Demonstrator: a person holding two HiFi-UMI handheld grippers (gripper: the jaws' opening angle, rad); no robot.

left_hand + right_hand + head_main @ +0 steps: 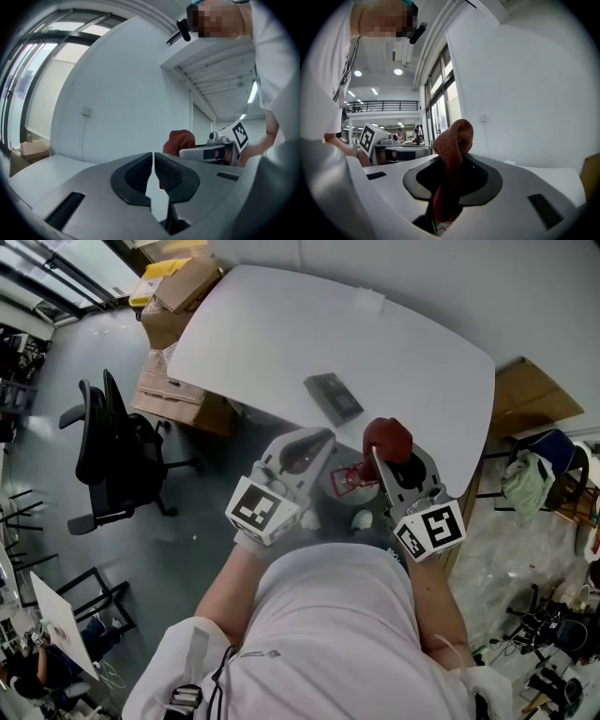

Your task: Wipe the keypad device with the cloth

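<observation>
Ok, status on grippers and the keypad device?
Right gripper shut on red cloth. Left gripper nearly closed, empty. Keypad device flat on table, unobstructed, not yet reached.

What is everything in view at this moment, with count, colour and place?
table: one, white, middle of the head view
keypad device: one, dark grey, lying on the table near the person's side
cloth: one, red, pinched in the right hand-held gripper
office chair: one, black, on the floor left of the table
cardboard boxes: several, brown, by the table's left end
left hand-held gripper: one, grey, jaws nearly together, nothing between them
right hand-held gripper: one, grey, shut on the cloth
</observation>
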